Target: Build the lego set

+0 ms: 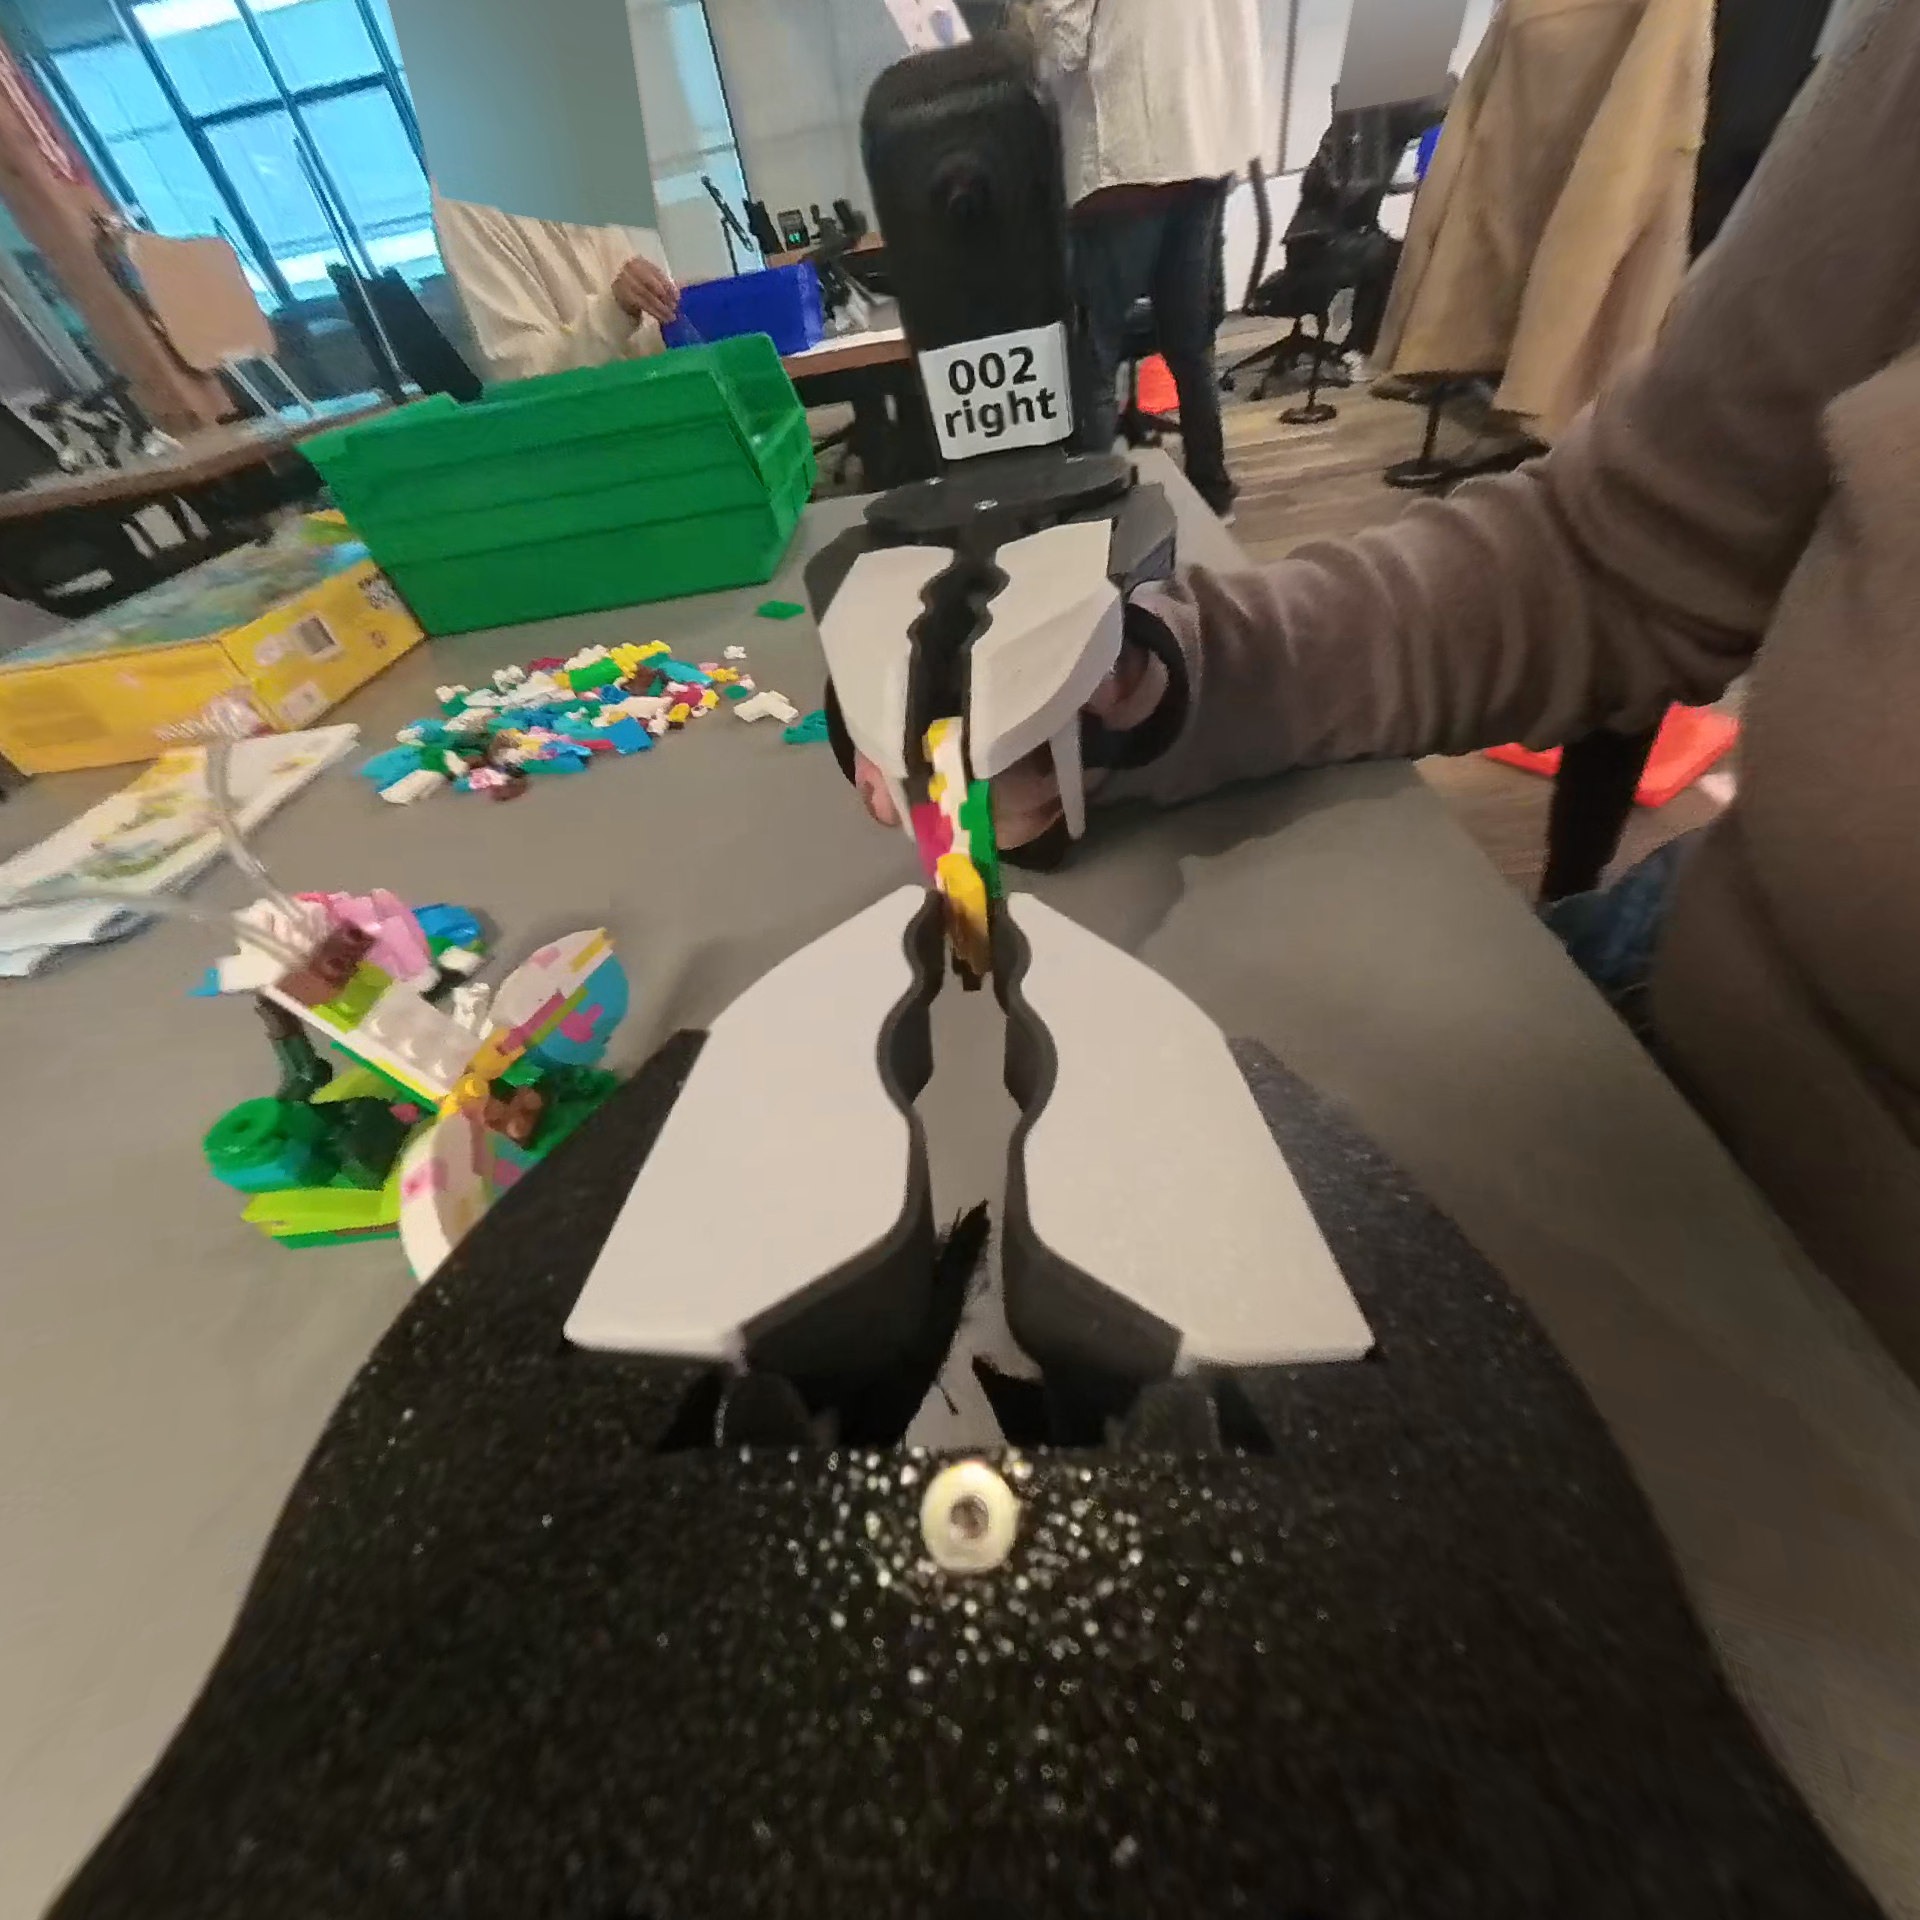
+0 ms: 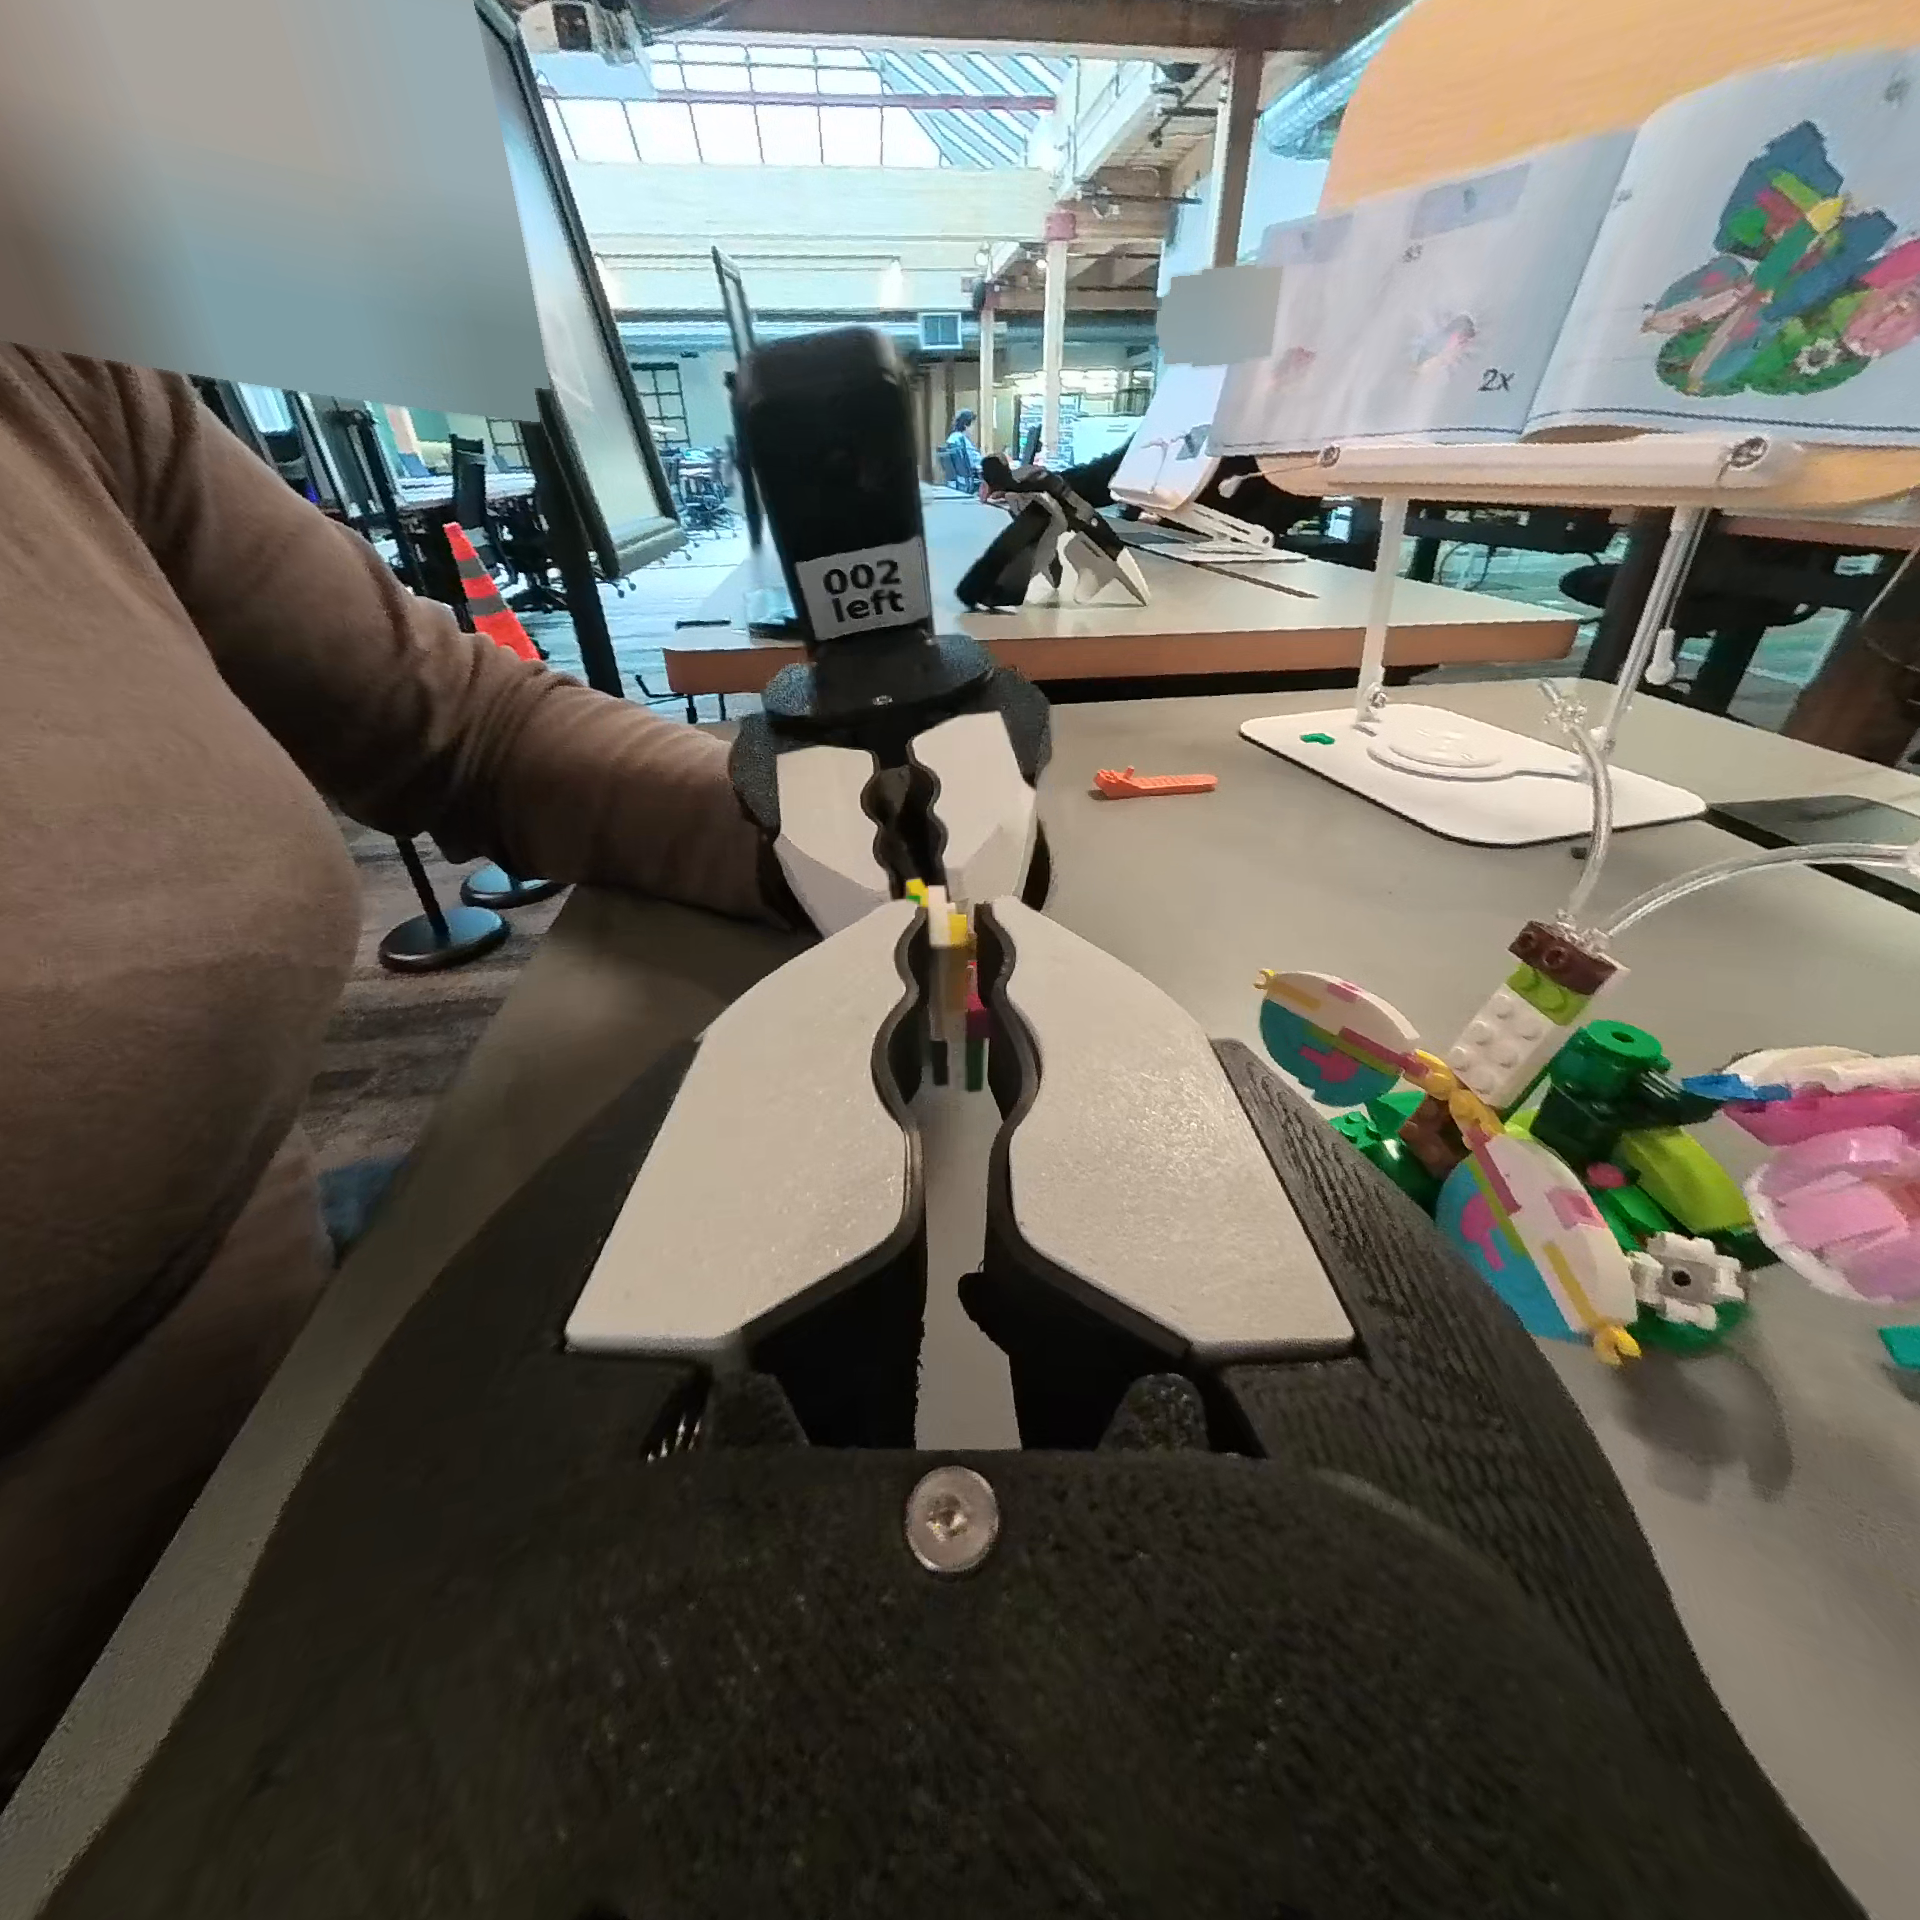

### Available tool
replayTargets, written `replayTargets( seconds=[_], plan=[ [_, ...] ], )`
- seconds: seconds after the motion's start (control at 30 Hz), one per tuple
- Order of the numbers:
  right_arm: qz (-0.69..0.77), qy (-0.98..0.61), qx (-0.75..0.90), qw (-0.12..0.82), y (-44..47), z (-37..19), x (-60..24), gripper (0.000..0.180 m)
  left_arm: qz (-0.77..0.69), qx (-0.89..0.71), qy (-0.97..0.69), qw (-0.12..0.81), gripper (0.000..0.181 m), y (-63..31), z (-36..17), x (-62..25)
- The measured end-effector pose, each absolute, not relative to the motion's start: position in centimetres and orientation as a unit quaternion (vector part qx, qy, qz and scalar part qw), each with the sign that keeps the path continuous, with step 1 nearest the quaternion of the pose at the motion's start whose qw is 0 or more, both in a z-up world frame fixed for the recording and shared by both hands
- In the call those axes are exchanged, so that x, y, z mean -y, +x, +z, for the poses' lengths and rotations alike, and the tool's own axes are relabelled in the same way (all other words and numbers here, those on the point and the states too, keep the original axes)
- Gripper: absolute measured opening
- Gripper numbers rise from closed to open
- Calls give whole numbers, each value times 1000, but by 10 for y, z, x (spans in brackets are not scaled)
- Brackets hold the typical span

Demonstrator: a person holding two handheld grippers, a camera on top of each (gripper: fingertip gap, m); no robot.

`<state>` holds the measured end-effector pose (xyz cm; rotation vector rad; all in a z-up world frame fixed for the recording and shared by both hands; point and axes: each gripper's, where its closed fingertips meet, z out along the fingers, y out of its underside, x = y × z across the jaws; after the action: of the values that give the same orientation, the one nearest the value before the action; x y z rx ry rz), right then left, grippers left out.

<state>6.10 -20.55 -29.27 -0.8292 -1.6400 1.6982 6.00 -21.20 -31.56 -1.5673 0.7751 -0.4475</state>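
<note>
A small flat lego sub-assembly (image 1: pixel 961 831) of yellow, pink, green and white pieces is held edge-on in the air between my two grippers, which face each other above the grey table (image 1: pixel 727 831). My left gripper (image 1: pixel 964 920) is shut on its near end. My right gripper (image 1: pixel 940 717) grips the other end. In the right wrist view the sub-assembly (image 2: pixel 948 966) sits between the tips of my right gripper (image 2: pixel 951 920), with my left gripper (image 2: pixel 920 873) right behind it. The partly built flower-and-butterfly model (image 1: pixel 416 1049) stands on the table to the left; it also shows in the right wrist view (image 2: pixel 1538 1122).
A pile of loose bricks (image 1: pixel 582 707), stacked green bins (image 1: pixel 582 488), a yellow box (image 1: pixel 208 655) and booklets (image 1: pixel 177 810) lie at the far left. An open instruction book (image 2: pixel 1558 312) rests on a white stand (image 2: pixel 1455 769). An orange brick separator (image 2: pixel 1153 781) lies on the table. Only a small space, under 4 cm, lies between the two pairs of fingers.
</note>
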Motion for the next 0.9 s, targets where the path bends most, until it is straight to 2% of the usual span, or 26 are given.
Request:
replayTargets(
  seconds=[0.17, 0.3, 0.4, 0.67, 0.9],
  plan=[
    [636, -300, 637, 316, 67, -293, 205, 7, -125, -366, -668, 636, 8, 62, -313, 212],
    [617, -306, 635, 351, 68, -291, 197, 14, -143, -352, -667, 641, 8, 59, -309, 212],
    [620, -326, 629, 336, 66, -292, 193, 17, -197, -310, -683, 631, 8, 55, -309, 210],
    [653, -335, 614, 291, 63, -291, 204, 22, -509, -156, -638, 556, 8, 54, -290, 216],
    [682, -343, 583, 279, 61, -281, 205, 22, -555, -140, -608, 551, 8, 52, -282, 220]
  ],
)
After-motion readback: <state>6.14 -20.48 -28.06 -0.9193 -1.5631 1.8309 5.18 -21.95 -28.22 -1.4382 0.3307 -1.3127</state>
